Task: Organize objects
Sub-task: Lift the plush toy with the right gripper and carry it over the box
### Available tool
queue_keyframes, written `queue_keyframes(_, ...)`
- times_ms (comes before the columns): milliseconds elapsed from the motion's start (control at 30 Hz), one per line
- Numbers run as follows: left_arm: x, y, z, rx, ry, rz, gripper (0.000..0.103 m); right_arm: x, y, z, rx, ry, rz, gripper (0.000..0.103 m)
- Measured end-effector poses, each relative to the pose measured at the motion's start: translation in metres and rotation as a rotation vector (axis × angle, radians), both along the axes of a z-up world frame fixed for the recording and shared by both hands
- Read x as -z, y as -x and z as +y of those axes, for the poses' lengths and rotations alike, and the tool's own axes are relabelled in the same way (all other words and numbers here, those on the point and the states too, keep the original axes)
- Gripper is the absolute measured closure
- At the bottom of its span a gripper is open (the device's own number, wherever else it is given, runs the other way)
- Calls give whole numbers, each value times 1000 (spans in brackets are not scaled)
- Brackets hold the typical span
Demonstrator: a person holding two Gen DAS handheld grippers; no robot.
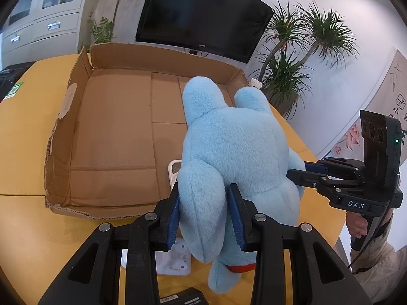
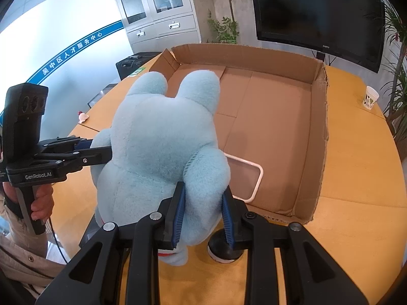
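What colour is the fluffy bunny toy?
The bunny toy is light blue all over, with a bit of red underneath. The right wrist view shows it best.

We see bright, even daylight, soft shadows, glare on far-left wall [image 2: 33,33]; sharp focus, heavy fisheye bending w/ dark corners.

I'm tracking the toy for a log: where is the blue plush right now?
The blue plush is held between both grippers, left gripper and right gripper, at the near edge of the cardboard box.
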State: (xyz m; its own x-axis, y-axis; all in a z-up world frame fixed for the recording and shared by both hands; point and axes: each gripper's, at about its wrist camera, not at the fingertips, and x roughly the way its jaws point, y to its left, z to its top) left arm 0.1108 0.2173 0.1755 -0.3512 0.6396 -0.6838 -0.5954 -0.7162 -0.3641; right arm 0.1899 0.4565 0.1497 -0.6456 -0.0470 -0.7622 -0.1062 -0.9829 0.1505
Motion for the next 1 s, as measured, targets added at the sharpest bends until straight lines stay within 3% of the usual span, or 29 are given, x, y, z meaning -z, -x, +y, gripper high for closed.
queue_keyframes(1000, -13, 88, -1, -69, 35, 38, 71, -19, 78, 4, 16, -29, 59, 78)
